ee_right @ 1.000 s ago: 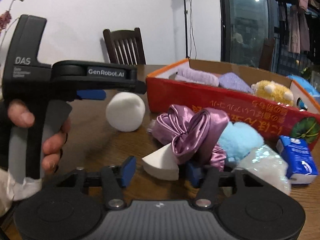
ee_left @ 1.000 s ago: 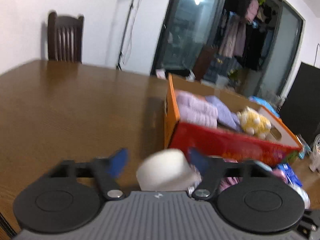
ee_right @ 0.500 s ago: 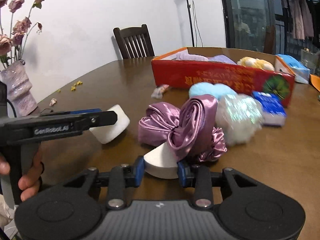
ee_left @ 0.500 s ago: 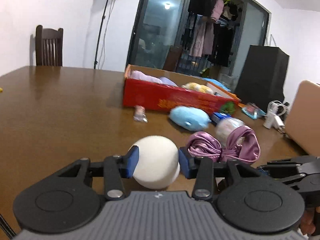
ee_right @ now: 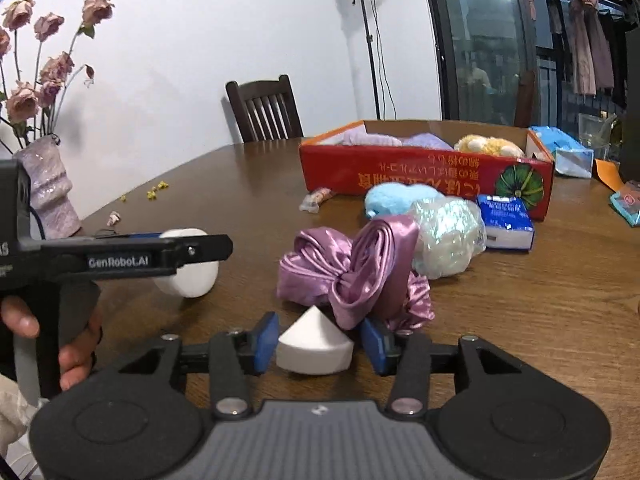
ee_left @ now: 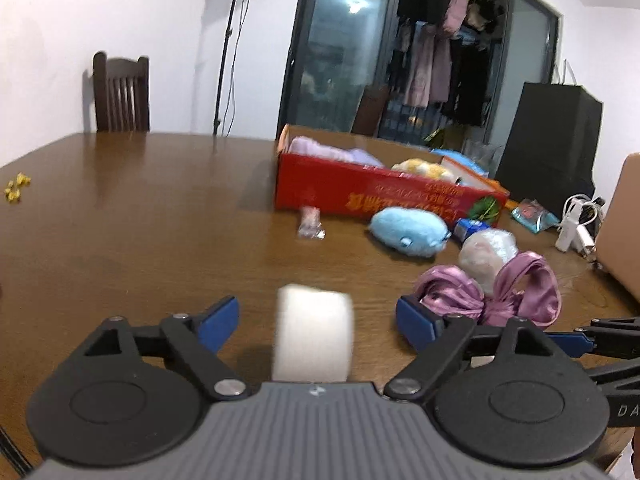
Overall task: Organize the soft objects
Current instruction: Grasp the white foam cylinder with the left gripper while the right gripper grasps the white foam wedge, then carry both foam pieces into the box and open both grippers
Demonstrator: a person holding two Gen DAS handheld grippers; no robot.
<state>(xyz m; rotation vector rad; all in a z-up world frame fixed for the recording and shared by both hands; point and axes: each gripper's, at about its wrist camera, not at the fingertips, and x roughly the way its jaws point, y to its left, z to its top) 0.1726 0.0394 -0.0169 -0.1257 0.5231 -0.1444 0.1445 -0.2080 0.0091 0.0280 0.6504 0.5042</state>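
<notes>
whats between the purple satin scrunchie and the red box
In the right wrist view, a blue plush and a clear crinkly bundle lie between the purple satin scrunchie and the red box.

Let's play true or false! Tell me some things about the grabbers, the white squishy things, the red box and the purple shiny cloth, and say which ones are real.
1. The left gripper squeezes the round white sponge. False: its jaws stand wide apart, and the sponge sits between them untouched.
2. The white wedge sponge sits between the right gripper's fingers. True.
3. The yellow plush lies inside the red box. True.
4. The blue plush is inside the box too. False: it lies on the table in front of the box.
5. The purple satin cloth lies on the table, outside the box. True.
</notes>
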